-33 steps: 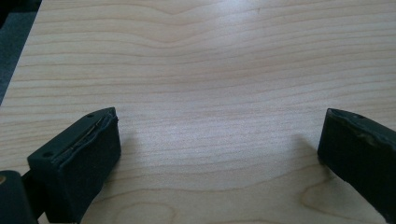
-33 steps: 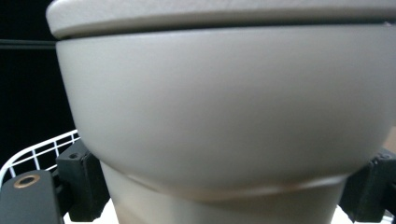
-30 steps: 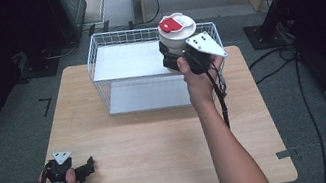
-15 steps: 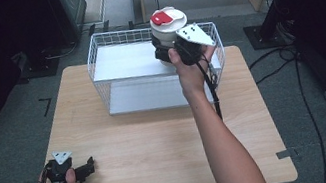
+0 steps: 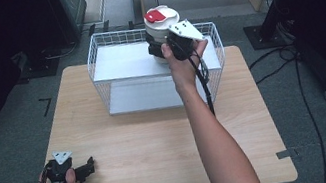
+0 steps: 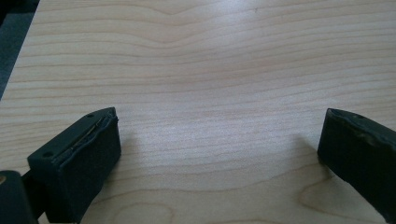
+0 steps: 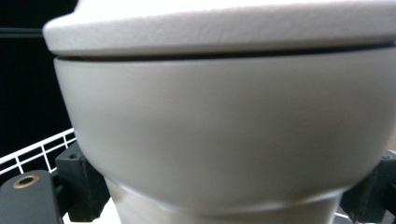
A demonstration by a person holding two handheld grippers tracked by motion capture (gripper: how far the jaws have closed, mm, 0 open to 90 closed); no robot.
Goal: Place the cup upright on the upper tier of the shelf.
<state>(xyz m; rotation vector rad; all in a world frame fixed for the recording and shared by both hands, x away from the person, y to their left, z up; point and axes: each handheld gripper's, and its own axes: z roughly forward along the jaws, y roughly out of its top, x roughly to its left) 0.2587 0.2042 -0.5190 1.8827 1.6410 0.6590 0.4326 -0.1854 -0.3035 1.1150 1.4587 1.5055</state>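
Over the far side of the wire basket [image 5: 105,61], the right hand-held gripper [image 5: 164,50] has its jaws clamped on the lower body of a white lidded pot [image 5: 160,28] with a red patch on its lid, holding it up above the basket rim. At the near left corner of the surface [image 5: 151,149], the left hand-held gripper [image 5: 88,166] rests, jaws wide apart, gripping nothing.
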